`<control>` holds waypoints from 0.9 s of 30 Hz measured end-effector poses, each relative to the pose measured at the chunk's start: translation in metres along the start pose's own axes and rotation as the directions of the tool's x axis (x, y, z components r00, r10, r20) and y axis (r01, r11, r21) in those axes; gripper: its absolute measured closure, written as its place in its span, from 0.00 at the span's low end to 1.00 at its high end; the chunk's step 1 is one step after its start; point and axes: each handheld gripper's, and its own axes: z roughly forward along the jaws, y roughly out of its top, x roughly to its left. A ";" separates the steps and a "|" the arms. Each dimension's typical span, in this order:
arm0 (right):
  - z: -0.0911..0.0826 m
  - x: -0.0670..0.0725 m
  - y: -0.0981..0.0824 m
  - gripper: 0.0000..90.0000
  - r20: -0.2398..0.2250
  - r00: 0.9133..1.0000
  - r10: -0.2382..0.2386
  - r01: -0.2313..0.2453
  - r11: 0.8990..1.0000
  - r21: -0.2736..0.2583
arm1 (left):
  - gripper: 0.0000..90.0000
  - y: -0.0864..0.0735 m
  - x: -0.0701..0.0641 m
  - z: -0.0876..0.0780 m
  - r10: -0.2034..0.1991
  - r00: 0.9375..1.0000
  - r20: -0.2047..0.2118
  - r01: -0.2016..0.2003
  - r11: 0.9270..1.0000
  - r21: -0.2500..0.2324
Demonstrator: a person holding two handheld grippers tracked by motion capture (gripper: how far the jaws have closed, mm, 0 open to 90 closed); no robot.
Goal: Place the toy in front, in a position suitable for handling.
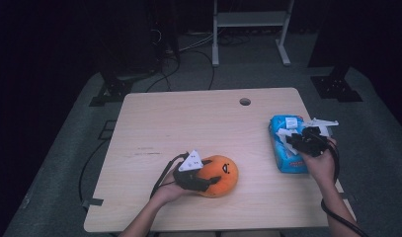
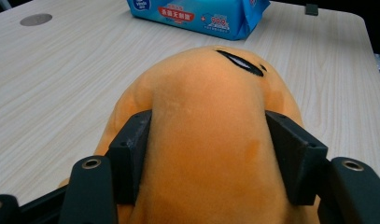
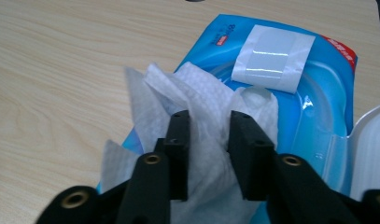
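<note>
An orange plush toy (image 1: pixel 222 173) with a black drawn face lies on the wooden table (image 1: pixel 188 123) near its front edge. My left gripper (image 1: pixel 202 181) is shut on it from the near side. In the left gripper view both pads squeeze the plush (image 2: pixel 206 84) at its sides. At the right side of the table lies a blue pack of wet wipes (image 1: pixel 286 157). My right gripper (image 1: pixel 300 140) is over the pack, and its jaws pinch a crumpled white wipe (image 3: pixel 197 93) that sticks out of the pack's (image 3: pixel 318 112) opening.
A round cable hole (image 1: pixel 245 101) sits near the table's far edge. The pack's white lid flap (image 3: pixel 372 149) stands open to the right of the jaws. Beyond the table are a white metal frame (image 1: pixel 250 22), dark stands and floor cables.
</note>
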 end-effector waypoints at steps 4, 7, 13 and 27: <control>-0.001 0.001 -0.001 0.91 -0.020 1.000 0.003 -0.003 1.000 -0.006 | 0.41 0.000 0.000 0.000 -0.001 1.000 0.001 0.001 1.000 0.001; -0.002 0.007 0.000 0.96 -0.006 1.000 -0.020 0.020 1.000 -0.012 | 0.41 0.000 0.000 0.000 0.000 1.000 0.001 0.000 1.000 0.001; -0.012 0.000 0.001 0.98 -0.031 0.999 0.014 -0.015 0.999 -0.040 | 0.40 -0.001 0.001 0.000 -0.002 1.000 0.001 0.002 1.000 0.000; -0.053 0.003 0.015 0.98 -0.132 0.991 0.025 -0.045 0.988 -0.147 | 0.40 0.000 0.001 0.000 -0.004 1.000 0.001 0.004 1.000 0.002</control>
